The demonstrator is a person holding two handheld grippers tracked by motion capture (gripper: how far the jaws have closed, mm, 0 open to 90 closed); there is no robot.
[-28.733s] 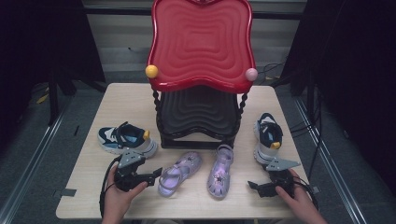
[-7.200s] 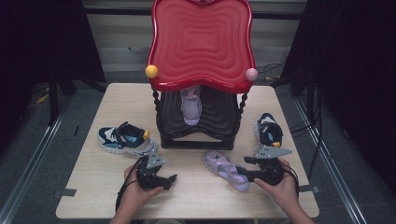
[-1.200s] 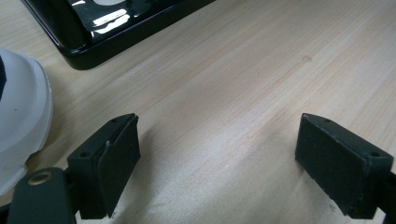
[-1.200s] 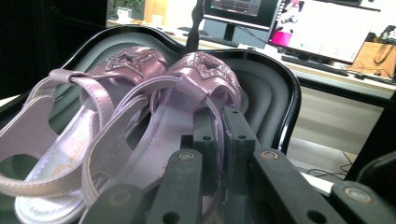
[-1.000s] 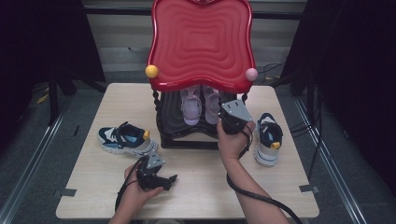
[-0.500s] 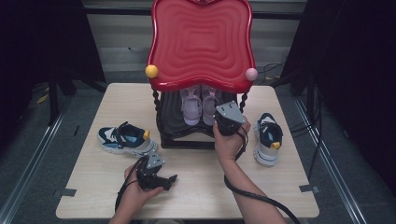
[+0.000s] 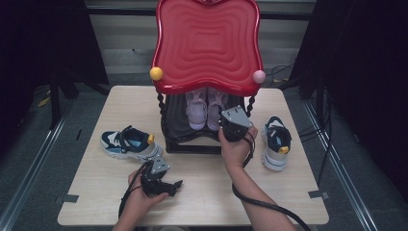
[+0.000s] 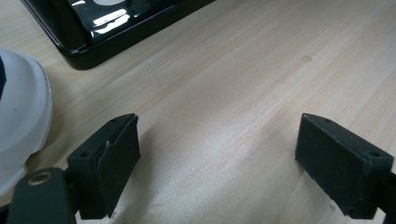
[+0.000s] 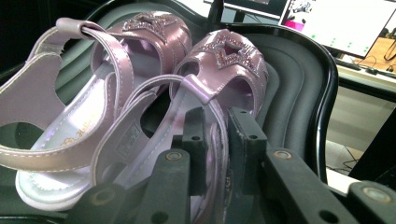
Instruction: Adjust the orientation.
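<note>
Release step: right gripper (image 9: 215,140), jaws just easing apart around the heel strap of the second lilac sandal (image 9: 219,79) on the black lower shelf (image 7: 192,137), beside its mate. Next, back out cleanly. Left gripper (image 8: 219,163) rests wide open, empty, before the shelf.

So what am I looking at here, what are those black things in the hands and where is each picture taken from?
A person holds hand-operated tongs, one per hand. The high view looks down on a wooden table with a two-level stand: red top tray, black lower tray. Two purple sandals sit on the lower tray; a blue sneaker lies at each side. The other pictures come from cameras on the tongs. The left tongs rest open above the table. The right tongs have a sandal strap between their jaws, which have just been opening.
</note>
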